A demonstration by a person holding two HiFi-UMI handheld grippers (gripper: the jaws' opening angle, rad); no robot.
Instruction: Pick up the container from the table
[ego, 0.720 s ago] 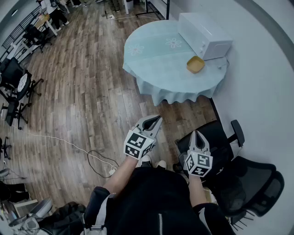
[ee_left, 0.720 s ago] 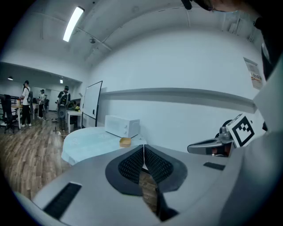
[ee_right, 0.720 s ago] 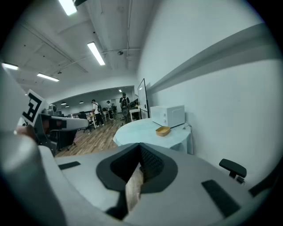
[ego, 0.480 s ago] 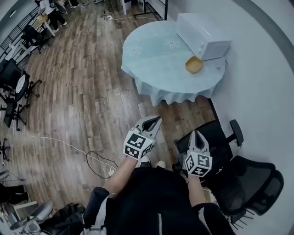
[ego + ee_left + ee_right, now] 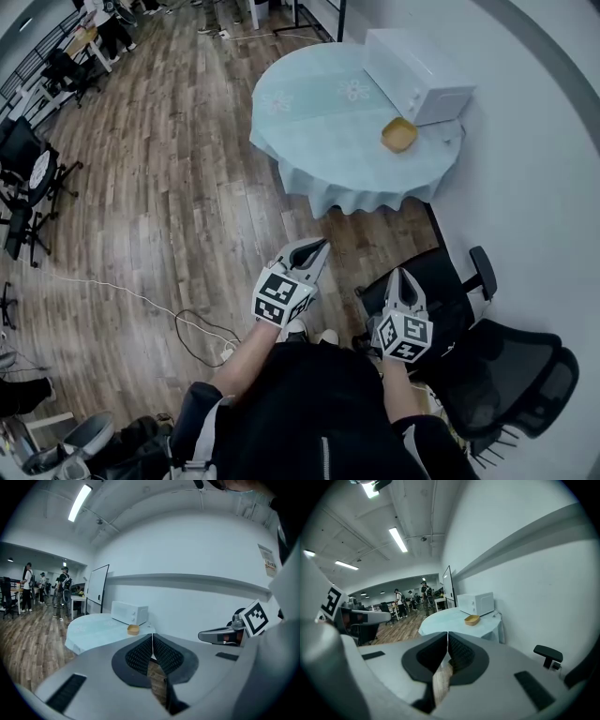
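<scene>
A small yellow container [image 5: 399, 134] sits on the round table [image 5: 319, 131] near its right edge, just in front of the white microwave [image 5: 415, 72]. The same container [image 5: 133, 629] shows far ahead in the left gripper view, and the container [image 5: 471, 619] also shows in the right gripper view. My left gripper [image 5: 322, 246] is held low over the wooden floor, well short of the table, jaws shut and empty. My right gripper [image 5: 400, 272] hangs beside it above a black office chair, shut with nothing between its jaws. In their own views the left gripper [image 5: 152, 636] and right gripper [image 5: 447, 633] have their tips touching.
A black office chair [image 5: 450, 300] stands between me and the table, under my right hand. A white cable [image 5: 141, 300] runs over the wooden floor at the left. A white wall [image 5: 534, 187] borders the right side. People and desks [image 5: 42, 592] are far off at the back.
</scene>
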